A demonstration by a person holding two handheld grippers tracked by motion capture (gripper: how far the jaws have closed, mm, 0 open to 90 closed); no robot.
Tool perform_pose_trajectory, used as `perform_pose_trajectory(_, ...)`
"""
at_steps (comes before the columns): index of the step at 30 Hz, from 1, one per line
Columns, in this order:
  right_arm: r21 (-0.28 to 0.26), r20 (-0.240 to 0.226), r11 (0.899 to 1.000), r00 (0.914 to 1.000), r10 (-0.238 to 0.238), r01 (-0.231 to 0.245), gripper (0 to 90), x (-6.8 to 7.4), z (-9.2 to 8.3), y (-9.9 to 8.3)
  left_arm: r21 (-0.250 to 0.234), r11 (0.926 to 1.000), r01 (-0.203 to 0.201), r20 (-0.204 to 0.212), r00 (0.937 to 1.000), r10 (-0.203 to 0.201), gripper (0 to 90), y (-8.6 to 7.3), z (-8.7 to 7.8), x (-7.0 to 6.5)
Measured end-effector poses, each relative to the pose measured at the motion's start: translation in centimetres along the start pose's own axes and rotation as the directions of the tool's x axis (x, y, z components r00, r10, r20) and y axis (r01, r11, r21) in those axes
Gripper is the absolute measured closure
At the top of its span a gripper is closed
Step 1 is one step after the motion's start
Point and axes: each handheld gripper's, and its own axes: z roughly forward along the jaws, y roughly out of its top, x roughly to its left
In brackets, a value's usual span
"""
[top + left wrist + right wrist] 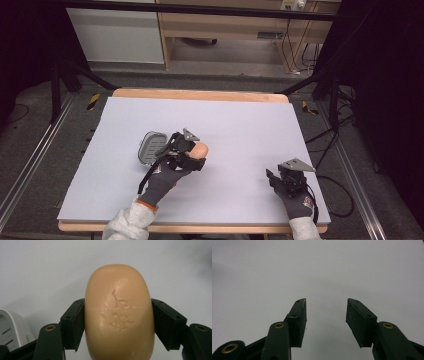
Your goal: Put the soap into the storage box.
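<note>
A peach-coloured oval soap bar (pixel 119 315) sits squeezed between the two black pads of my left gripper (pixel 117 322), which is shut on it. From above, the soap bar (pixel 201 148) pokes out past the left gripper (pixel 192 152), held a little above the mat near the table's middle. A grey soap dish (pixel 152 148) lies on the mat just left of that hand, and its edge shows as a pale grey soap dish (pixel 10 332). My right gripper (pixel 326 315) stands open over bare mat with nothing between its jaws; it rests at the near right as the right gripper (pixel 280 182).
A pale lavender mat (pixel 225 120) covers the wooden table (pixel 200 95). Dark floor, metal rails and cables surround the table, with a wooden cabinet (pixel 240 25) behind.
</note>
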Motion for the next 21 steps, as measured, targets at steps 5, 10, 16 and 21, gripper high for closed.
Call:
perform_pose_trajectory(5,-0.001,-0.002,1.000,1.0000,-0.003,0.003,50.8,0.1,0.0,0.0,-0.010,0.9998,0.017,-0.007,0.9998,-0.017,31.7,-0.2,-0.5,0.8)
perform_pose_trajectory(10,-0.004,0.001,1.000,1.0000,-0.003,0.003,50.8,0.0,0.0,0.0,-0.023,0.9992,0.034,-0.019,0.9992,-0.034,31.8,-0.5,-1.3,1.7)
perform_pose_trajectory(16,-0.001,-0.002,1.000,1.0000,-0.003,0.003,50.8,0.0,0.0,0.0,-0.032,0.9985,0.044,-0.038,0.9982,-0.045,31.8,-0.7,-2.1,2.7)
perform_pose_trajectory(21,-0.001,-0.001,1.000,1.0000,-0.002,0.002,50.8,0.0,0.0,0.0,-0.047,0.9970,0.062,-0.056,0.9964,-0.064,31.8,-1.0,-2.9,3.8)
